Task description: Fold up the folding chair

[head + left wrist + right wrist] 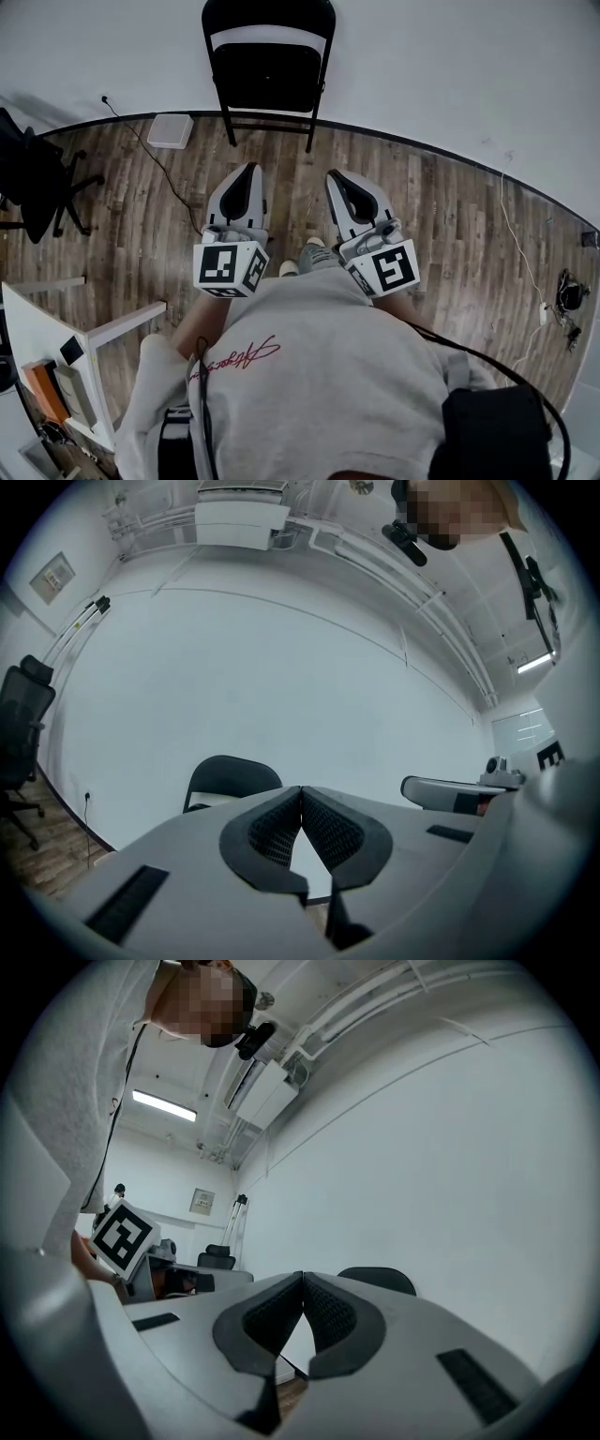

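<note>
Black in frame, back and seat, the folding chair (267,70) stands unfolded on its legs against the white wall (450,66), at the top of the head view and straight in front of the person. Both claws are held level and side by side above the wooden floor (450,225), pointing toward the chair but well apart from it. The left claw (249,169) has its 2 jaws pressed together, tip against tip, with nothing between them. In the left gripper view the ribbed pads (277,829) meet at the front, and the rounded back of the chair shows behind the left jaw. The right claw (336,176) is closed in the same way and holds nothing. In the right gripper view its pads (330,1314) touch at the tip, and the top of the chair shows just behind the right jaw. Each claw carries a marker cube (230,267) at its rear, close to the person's grey sweatshirt (319,375). The toes of the shoes (314,255) show on the floor between the 2 cubes. A black office chair (37,178) stands at the left edge, a flat white box (171,130) lies on the floor by the wall to the left of the folding chair, and a white desk (37,328) is at the lower left.
</note>
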